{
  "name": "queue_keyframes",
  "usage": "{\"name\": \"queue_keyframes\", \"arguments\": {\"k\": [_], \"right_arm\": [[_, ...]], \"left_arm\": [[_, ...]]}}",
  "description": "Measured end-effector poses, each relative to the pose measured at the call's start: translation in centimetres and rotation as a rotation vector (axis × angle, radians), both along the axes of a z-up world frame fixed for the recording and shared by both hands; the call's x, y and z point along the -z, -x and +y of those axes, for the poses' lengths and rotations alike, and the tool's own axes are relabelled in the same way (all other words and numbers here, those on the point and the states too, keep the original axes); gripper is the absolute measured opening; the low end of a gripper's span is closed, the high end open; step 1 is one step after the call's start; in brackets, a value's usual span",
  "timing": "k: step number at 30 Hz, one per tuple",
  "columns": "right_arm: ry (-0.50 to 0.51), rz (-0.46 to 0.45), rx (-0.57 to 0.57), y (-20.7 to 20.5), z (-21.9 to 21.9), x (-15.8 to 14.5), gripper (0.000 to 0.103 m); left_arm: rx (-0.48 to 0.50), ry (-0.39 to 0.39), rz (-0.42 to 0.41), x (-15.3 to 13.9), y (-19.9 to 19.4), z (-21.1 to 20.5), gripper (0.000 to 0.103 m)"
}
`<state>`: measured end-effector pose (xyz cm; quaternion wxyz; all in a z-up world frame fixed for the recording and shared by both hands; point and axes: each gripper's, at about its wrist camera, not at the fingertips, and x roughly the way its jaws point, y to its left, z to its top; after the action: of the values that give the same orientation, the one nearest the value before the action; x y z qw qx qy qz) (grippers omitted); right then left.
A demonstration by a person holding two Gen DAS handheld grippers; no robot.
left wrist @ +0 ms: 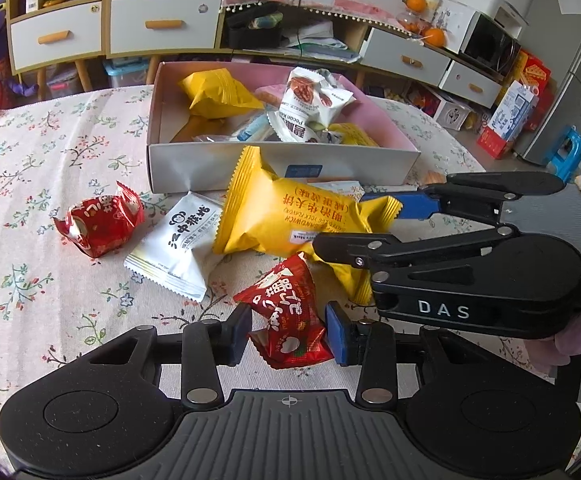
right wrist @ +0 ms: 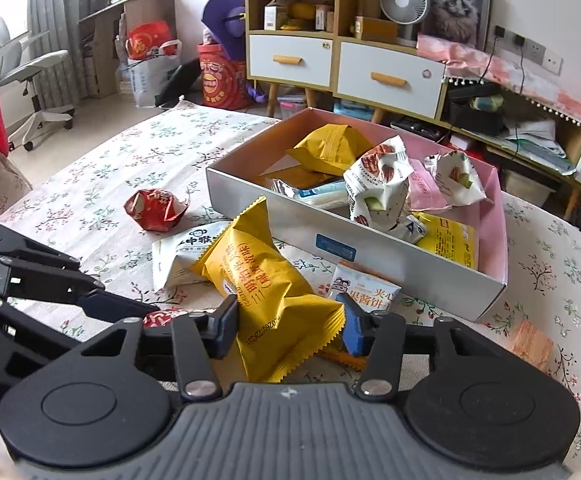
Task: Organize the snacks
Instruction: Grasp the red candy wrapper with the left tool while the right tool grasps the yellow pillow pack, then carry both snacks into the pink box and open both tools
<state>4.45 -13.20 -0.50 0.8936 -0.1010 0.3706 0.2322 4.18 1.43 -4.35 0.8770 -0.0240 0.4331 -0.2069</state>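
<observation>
Spread over with a white cloth printed in small floral sprigs (left wrist: 30, 184), the bench carries a shallow grey cardboard box with a pink lining (left wrist: 282, 162), already piled with yellow and white snack packs. Behind it, wooden cabinets with white drawers (right wrist: 290, 60), a small white desk fan (right wrist: 403, 0), a grey office chair (right wrist: 22, 64) by the curtain. Loose on the cloth just before the box's near wall: a large yellow puffed snack packet with orange lettering (left wrist: 298, 216), leaning on a flat white sachet with black characters (left wrist: 178, 240); well to the left, a crumpled red wrapped candy (left wrist: 98, 224) alone on bare cloth. Left hand-held gripper (left wrist: 288, 332) closed around a second red foil snack bag (left wrist: 286, 320), both blue pads touching its sides. Right hand-held gripper (right wrist: 290, 330) clamped on the tail end of the yellow packet, jaws pressing its crimped seam, with a small white biscuit pack printed with a cartoon face (right wrist: 364, 290) lying just beyond the right finger. Open cloth lies to the left of the pile and toward the far bench edge; on the right, box and gripper sit close together.
</observation>
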Motion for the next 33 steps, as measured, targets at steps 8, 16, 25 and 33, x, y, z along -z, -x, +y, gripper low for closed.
{"name": "queue_keyframes", "arguments": {"k": [8,16,25,33], "right_arm": [[-0.019,0.001,-0.032,0.4,-0.5,-0.7,0.032],[-0.055,-0.01,-0.034,1.1,-1.6,-1.6,0.02],[-0.071,-0.059,-0.037,2.2,-2.6,-3.0,0.012],[-0.078,-0.11,-0.046,2.9,-3.4,-4.2,0.011]], "left_arm": [[-0.001,0.009,0.002,-0.3,0.1,0.4,0.03],[-0.006,0.009,-0.033,-1.3,0.7,0.8,0.029],[-0.038,0.026,-0.067,-2.4,0.9,1.5,0.029],[-0.062,0.037,-0.093,-3.3,0.6,1.8,0.029]]}}
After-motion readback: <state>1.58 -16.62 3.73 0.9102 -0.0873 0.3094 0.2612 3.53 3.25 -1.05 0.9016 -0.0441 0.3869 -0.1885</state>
